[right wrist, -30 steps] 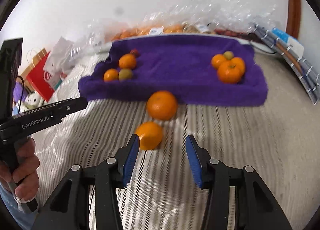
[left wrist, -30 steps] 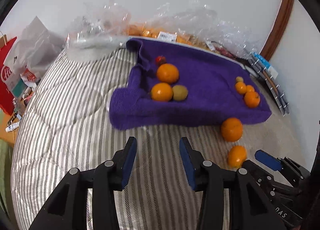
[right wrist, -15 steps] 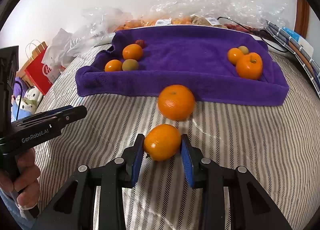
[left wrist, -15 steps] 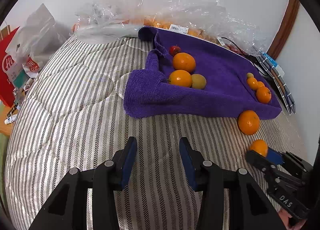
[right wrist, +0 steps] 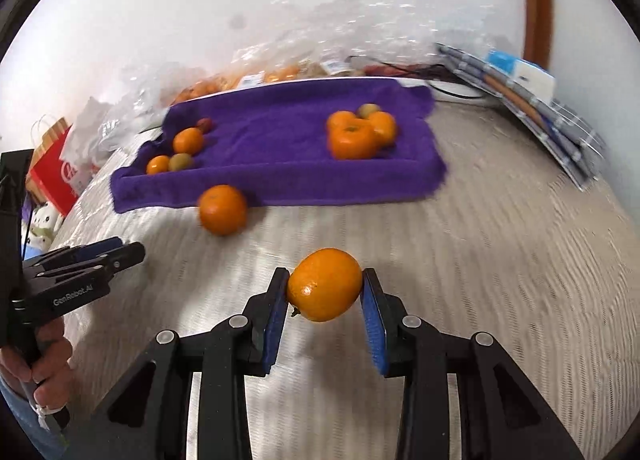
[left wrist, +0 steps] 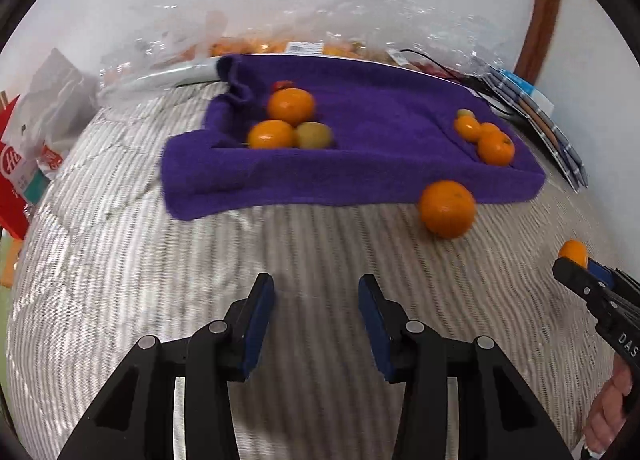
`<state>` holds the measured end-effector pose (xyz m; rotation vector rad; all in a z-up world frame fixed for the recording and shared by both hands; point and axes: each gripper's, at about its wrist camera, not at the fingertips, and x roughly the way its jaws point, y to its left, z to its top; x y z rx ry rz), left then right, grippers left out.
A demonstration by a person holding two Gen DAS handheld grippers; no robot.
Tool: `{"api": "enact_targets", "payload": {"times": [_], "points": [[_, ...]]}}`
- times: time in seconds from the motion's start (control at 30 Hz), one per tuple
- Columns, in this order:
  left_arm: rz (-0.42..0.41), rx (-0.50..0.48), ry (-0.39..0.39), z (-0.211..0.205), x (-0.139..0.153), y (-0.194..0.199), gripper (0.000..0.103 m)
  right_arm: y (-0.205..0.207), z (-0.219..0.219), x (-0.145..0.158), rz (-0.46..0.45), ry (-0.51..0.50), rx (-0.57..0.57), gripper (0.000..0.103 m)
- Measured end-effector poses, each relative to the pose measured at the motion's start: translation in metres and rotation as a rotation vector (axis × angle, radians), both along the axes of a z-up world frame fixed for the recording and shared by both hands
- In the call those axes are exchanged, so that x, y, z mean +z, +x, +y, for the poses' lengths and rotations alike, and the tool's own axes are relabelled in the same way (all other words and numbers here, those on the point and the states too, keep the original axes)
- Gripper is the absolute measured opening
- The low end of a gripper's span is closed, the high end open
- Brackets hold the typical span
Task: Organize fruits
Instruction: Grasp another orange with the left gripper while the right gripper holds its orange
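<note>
Firmly, a smooth, slightly oval orange [right wrist: 325, 285] is clamped between the blue pads of the right gripper [right wrist: 325, 292], whose jaws have just been closing onto it; the fruit is held clear above the striped quilt [right wrist: 480, 280], a little stalk showing at its lower left. In the left wrist view only a sliver of that same fruit [left wrist: 574, 253] is seen, peeping over the black fingertips at the right edge. The left gripper [left wrist: 316, 292] is held with its jaws apart and nothing between them, over bare quilt; its black body and the hand [right wrist: 36, 364] that grips it are shown only by the right wrist view.

Beyond the grippers, a second, rounder orange [left wrist: 447, 209] is seen lying on the quilted fabric, just at the front hem of a plush purple towel [left wrist: 380, 164]. The towel is spread flat, with one corner rumpled. Two clusters are kept on it: at one end two oranges, a dull greenish fruit [left wrist: 314, 135] and a small red one behind; at the other end several small oranges [right wrist: 354, 132] packed together with another greenish fruit. Crinkled clear plastic bags [left wrist: 360, 20] holding more orange fruit are piled against the white wall. A red paper bag [right wrist: 56, 168] with striped handles is seen beside the bed, and a fan of flat packets [right wrist: 532, 108] at the far right.
</note>
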<state>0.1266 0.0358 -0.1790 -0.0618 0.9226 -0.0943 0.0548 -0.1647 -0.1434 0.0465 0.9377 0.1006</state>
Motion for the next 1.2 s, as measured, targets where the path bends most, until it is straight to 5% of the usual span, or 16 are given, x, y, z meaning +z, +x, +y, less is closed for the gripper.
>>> {"api": "enact_targets", "payload": {"times": [0.4,0.67,0.83,1.07,1.2], "points": [[-0.005,-0.109,-0.009,-0.061,0.0,0.005,0.042,-0.014,-0.075,-0.006,-0.017,0.011,-0.123,0.036],[-0.011,-0.065,0.006,-0.087,-0.001,0.037,0.042,-0.004,-0.088,-0.011,-0.007,0.063,-0.112,0.036],[-0.039,-0.015,0.05,-0.099,-0.004,0.048,0.042,-0.007,-0.069,-0.011,-0.028,-0.026,-0.046,0.036],[-0.049,-0.02,-0.075,-0.084,-0.003,0.048,0.04,-0.018,-0.036,-0.011,-0.096,-0.236,0.007,0.036],[-0.078,-0.038,-0.122,-0.075,0.0,0.039,0.04,-0.021,-0.035,-0.009,-0.113,-0.25,0.024,0.036]]}}
